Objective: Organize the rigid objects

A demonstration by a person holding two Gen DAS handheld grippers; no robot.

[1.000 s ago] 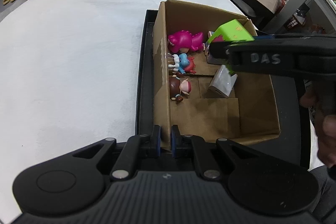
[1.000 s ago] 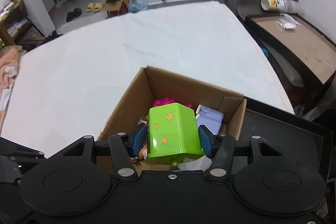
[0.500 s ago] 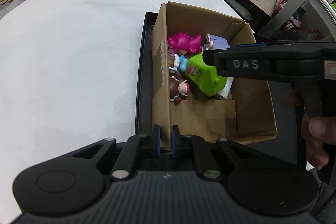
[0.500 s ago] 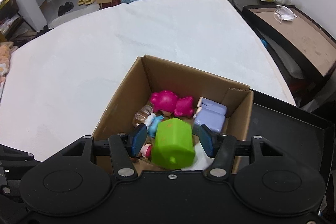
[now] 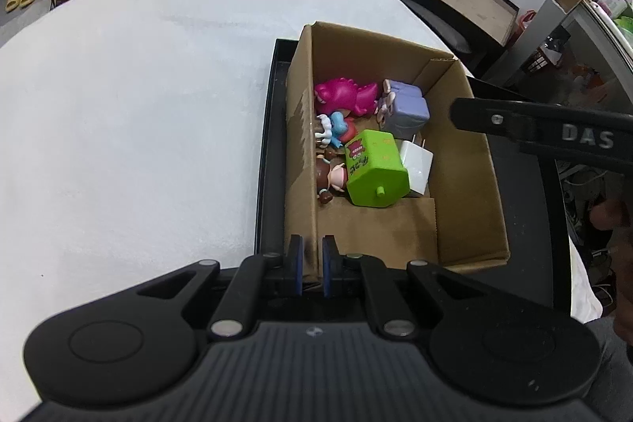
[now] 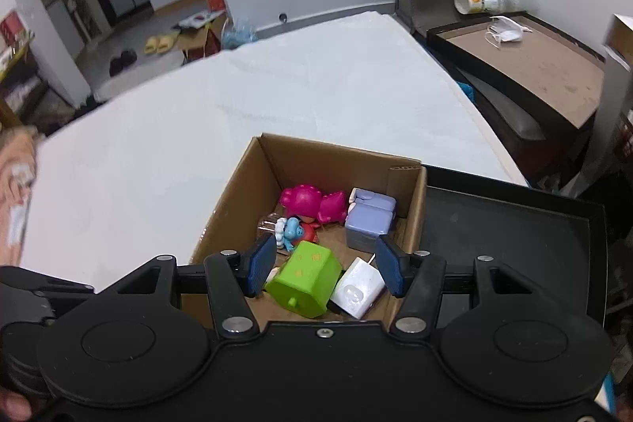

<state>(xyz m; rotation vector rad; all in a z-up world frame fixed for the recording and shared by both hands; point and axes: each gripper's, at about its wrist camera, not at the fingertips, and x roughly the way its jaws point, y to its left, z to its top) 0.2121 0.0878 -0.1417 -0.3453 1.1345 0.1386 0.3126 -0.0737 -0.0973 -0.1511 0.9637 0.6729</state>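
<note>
White cloth covers the broad worktop (image 5: pixel 130 113), which fills most of both views, with a cluttered room and a dark side table behind it. At the worktop's near right edge sits a shallow black tray (image 6: pixel 514 224), and an open brown cardboard box (image 5: pixel 467 161) stands on the tray's left part. The left tool (image 5: pixel 312 265) is at the box's near left corner, its blue-padded jaws closed tight on the box's left wall, one pad inside and one outside. The right tool (image 6: pixel 324 265) hovers above the near half of the box with its jaws standing apart and nothing between the pads; in the left view its black arm crosses over the box's right edge, with part of a hand below it. Inside the box the toys are gathered toward the left and far side. A lime-green plastic house-shaped toy (image 5: pixel 376 173) with small star marks lies tipped on its side near the middle. Just right of it, touching, lies a white plug-in charger cube (image 5: pixel 415 165), prongs pointing away. Farther back rests a lavender block-shaped toy (image 5: pixel 405 107), and beside it a magenta plastic dinosaur figure (image 5: pixel 344 97). Along the left wall lie a small blue and red figurine (image 5: pixel 336 129) and a brown-haired doll figurine (image 5: pixel 330 176).
</note>
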